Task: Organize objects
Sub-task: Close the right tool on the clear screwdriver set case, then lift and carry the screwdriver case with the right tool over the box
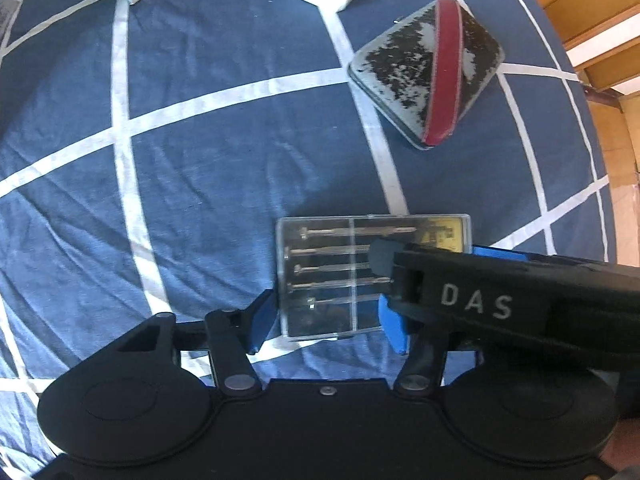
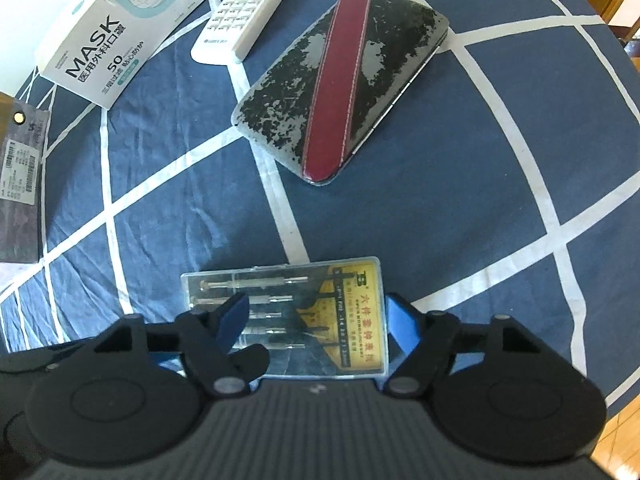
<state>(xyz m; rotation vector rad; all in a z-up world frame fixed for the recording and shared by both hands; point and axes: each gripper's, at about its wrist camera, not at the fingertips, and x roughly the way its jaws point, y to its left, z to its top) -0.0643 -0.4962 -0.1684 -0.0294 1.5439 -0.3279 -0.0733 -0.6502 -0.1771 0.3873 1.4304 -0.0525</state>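
Both grippers clamped on a clear screwdriver case lying on the blue checked bedsheet.
Left gripper and right gripper closed on its sides; yellow label, Chinese print; nearby box reading "MASK", "50".

Navy cloth crossed by white grid lines. Clear box of silvery screwdrivers, with a yellow label printed in black. Worn case, flaking black over grey, cut by a maroon stripe with pale stitching. White remote with grey screen. White mask box with teal picture and black lettering. Black grippers with blue pads. Dull grey tag.
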